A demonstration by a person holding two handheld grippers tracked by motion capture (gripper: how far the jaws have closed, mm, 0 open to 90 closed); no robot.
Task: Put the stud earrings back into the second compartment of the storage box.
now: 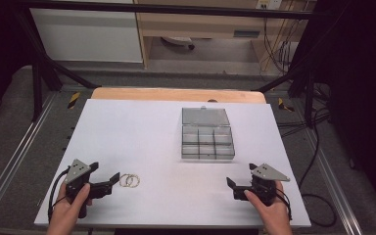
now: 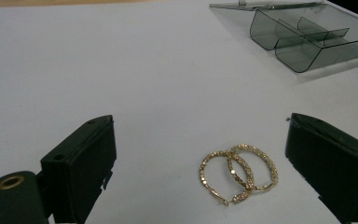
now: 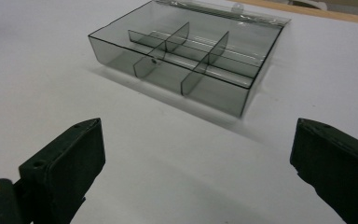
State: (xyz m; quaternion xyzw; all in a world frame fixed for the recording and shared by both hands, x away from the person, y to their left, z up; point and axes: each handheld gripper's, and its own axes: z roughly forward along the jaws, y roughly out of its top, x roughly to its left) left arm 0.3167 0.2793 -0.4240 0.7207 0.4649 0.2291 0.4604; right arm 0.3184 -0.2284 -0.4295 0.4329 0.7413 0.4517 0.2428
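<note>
Gold hoop earrings, two of them, lie overlapped and flat on the white table near its front left; the stone-set bands cross one another where the rings meet. In the high view the pair sits just beyond the tips of the left gripper, apart from them, with no contact visible. The left gripper view places both hoops between the two black jaws, which stand wide apart and grip nothing.

Smoke-tinted clear plastic forms the compartment box, set past the table's middle, toward the right. Its lid is swung fully open and lies back flat on the far side. Dividers split the tray into six compartments, three across and two deep; no contents can be made out in any of them.

At the front right, the right gripper is held low over the table by the person's right hand. Its jaws are likewise spread wide and empty, and they face the box, which lies well ahead of them. The person's left hand holds the left gripper's handle.
</note>
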